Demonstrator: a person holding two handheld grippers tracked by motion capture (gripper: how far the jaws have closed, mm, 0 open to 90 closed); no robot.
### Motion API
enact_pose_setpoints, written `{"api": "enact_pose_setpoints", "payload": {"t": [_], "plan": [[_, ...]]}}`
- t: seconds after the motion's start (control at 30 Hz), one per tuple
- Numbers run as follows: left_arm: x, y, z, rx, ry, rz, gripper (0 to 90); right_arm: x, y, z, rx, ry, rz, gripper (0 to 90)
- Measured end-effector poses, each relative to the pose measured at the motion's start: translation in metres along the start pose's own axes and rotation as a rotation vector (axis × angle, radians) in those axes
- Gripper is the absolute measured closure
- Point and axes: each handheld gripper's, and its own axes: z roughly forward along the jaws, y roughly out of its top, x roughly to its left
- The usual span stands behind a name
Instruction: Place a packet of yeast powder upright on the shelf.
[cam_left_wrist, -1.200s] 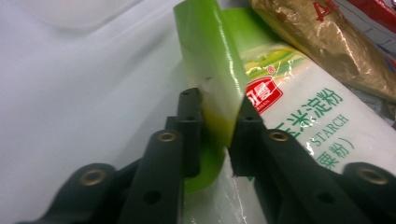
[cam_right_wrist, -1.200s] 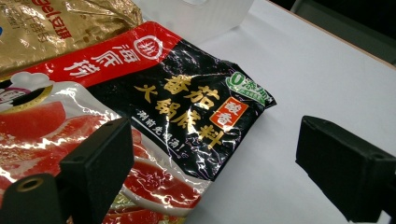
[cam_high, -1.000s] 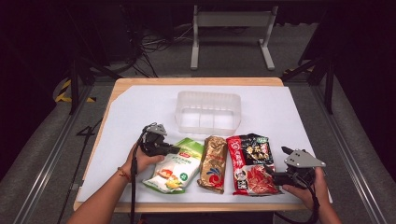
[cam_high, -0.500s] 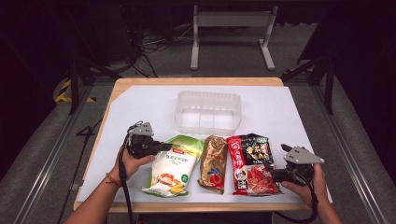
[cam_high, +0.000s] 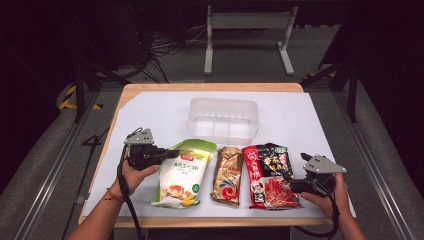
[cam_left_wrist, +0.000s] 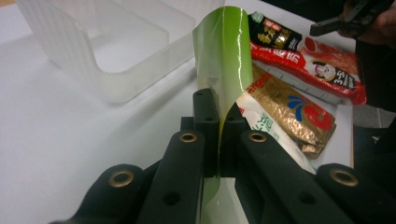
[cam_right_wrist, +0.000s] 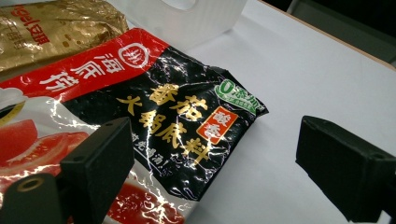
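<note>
Left gripper view: left fingers (cam_left_wrist: 218, 122) pinch green packet (cam_left_wrist: 224, 56); right fingers (cam_right_wrist: 210, 163) gape, holding nothing.

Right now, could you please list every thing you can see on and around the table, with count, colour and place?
Clear plastic bin: one, translucent, centre of table, behind the packets.
Green and white snack packet: one, leftmost packet, its edge pinched by the left gripper.
Gold foil packet: one, middle of the row.
Red and black soup-base packet: one, rightmost packet.
White table cover: one, over the wooden table.
Metal stand: one, grey, on the floor behind.
Left gripper: black, shut on the green packet.
Right gripper: black, open, at the red packet.
</note>
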Motion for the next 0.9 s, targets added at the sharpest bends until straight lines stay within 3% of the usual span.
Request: {"api": "enact_pose_setpoints", "payload": {"t": [0.37,0.5,0.67,0.9], "plan": [[-0.013,0.012,-0.011,-0.102,-0.011,0.010,90.0,0.000,-0.002,-0.001,0.001,-0.004,0.007,11.8],[-0.024,0.019,-0.014,-0.145,-0.016,0.031,90.0,0.000,-0.005,-0.005,-0.005,-0.011,0.014,11.8],[-0.037,0.025,-0.018,-0.196,-0.003,0.095,90.0,-0.002,-0.003,-0.006,-0.015,-0.008,0.027,11.8],[-0.037,0.035,-0.023,-0.265,0.024,0.077,90.0,-0.002,-0.005,-0.005,-0.009,-0.009,0.025,11.9]]}}
